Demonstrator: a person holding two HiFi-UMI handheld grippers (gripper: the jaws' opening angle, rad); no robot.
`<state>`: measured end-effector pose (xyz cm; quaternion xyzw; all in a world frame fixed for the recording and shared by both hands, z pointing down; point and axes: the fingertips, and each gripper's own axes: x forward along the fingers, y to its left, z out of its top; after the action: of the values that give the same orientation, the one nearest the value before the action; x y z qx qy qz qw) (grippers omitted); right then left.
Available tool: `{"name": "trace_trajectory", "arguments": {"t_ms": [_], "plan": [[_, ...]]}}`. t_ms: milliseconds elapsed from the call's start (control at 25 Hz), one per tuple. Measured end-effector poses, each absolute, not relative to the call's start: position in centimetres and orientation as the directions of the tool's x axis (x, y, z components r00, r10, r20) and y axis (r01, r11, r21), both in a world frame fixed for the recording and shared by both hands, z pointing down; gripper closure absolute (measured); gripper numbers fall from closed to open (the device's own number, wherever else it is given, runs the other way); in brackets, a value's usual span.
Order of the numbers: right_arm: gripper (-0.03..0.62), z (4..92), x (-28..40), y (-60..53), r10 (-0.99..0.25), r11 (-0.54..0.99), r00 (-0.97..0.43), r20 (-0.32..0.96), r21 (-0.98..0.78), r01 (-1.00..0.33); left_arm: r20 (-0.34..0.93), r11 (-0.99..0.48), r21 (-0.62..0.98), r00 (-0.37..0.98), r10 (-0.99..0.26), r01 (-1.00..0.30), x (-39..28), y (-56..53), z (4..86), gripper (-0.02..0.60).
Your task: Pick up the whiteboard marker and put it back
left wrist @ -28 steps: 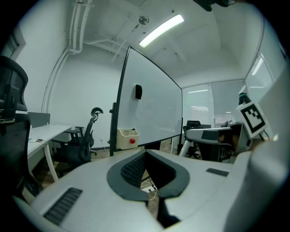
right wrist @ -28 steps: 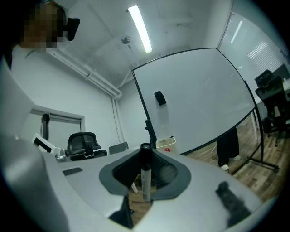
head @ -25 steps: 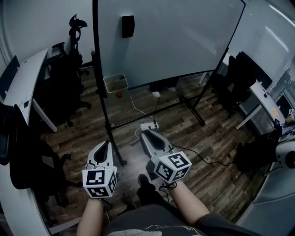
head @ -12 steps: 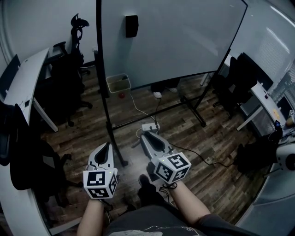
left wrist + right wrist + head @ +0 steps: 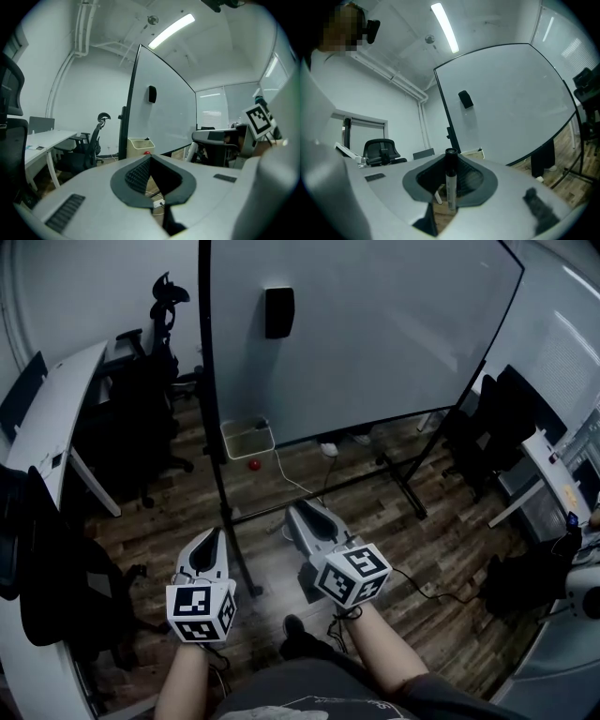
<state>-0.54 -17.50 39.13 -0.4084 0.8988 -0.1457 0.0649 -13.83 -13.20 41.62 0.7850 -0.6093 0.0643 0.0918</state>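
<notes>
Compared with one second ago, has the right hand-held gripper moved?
Yes. The right hand-held gripper has advanced toward the whiteboard stand; its tip now overlaps the floor bar.

The person has stepped toward the big white whiteboard on its black frame (image 5: 375, 343) — it looms larger, and its black oblong eraser (image 5: 278, 312) and the beige plastic bin (image 5: 248, 438) have slid toward 6 o'clock. The white floor power strip has vanished beneath the right claw (image 5: 303, 509).

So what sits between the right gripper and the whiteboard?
In the head view, wood floor crossed by the stand's lower bar separates the right gripper, holding the marker, from the whiteboard.
</notes>
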Motion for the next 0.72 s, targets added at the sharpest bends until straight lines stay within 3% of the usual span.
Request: {"name": "trace_trajectory", "arguments": {"t_ms": [720], "plan": [[0.514, 37.8, -1.5, -29.1, -0.680, 0.698, -0.732, -0.026, -0.325, -0.638, 0.219, -0.166, 0.045, 0.172, -0.961, -0.985, -13.4, -23.0, 41.2, 0.569]]}}
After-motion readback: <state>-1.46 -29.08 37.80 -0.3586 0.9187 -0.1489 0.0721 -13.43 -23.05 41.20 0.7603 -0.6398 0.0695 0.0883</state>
